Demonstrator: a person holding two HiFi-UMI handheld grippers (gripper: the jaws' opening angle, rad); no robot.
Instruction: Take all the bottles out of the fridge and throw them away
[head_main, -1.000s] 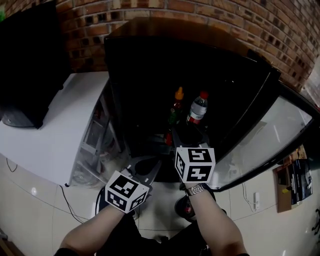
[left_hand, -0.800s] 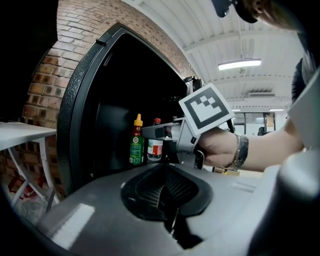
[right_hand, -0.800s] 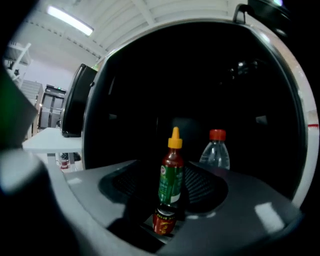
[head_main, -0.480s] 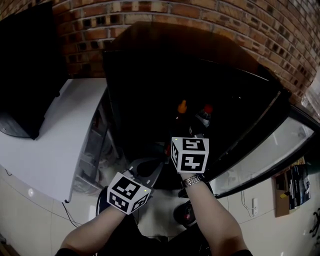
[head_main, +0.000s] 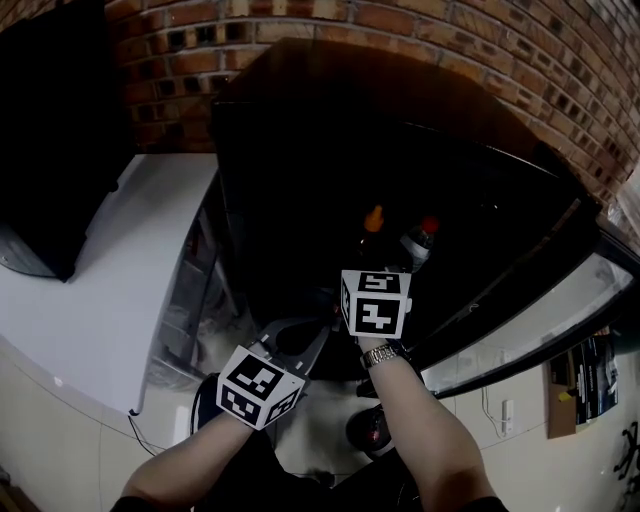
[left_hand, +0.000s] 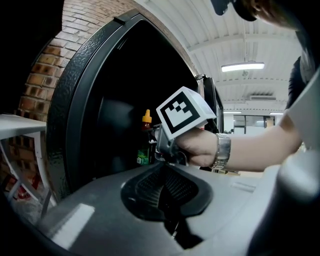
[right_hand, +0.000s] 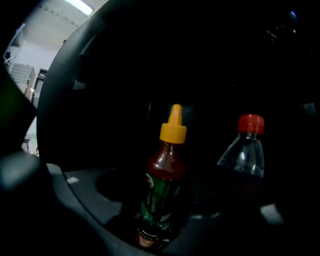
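Note:
Inside the dark open fridge (head_main: 300, 150) stand two bottles. One is a red sauce bottle with an orange cap (head_main: 373, 218) (right_hand: 162, 185) (left_hand: 145, 137). The other is a clear cola bottle with a red cap (head_main: 422, 238) (right_hand: 247, 150), to the right of it. My right gripper (head_main: 385, 262) (right_hand: 160, 192) reaches into the fridge. Its jaws have just been opening and stand wide, with the sauce bottle between them and a gap on each side. My left gripper (head_main: 300, 345) (left_hand: 165, 192) hangs back at the fridge's front, its ribbed pads together on nothing.
The fridge door (head_main: 540, 300) swings open to the right. A white cabinet top (head_main: 110, 270) lies to the left, with a wire rack (head_main: 185, 300) beside the fridge. A brick wall (head_main: 480, 40) is behind. A dark round thing (head_main: 372, 430) sits on the floor below my arms.
My right gripper has pushed forward into the fridge up to the sauce bottle. The left gripper has followed a little way.

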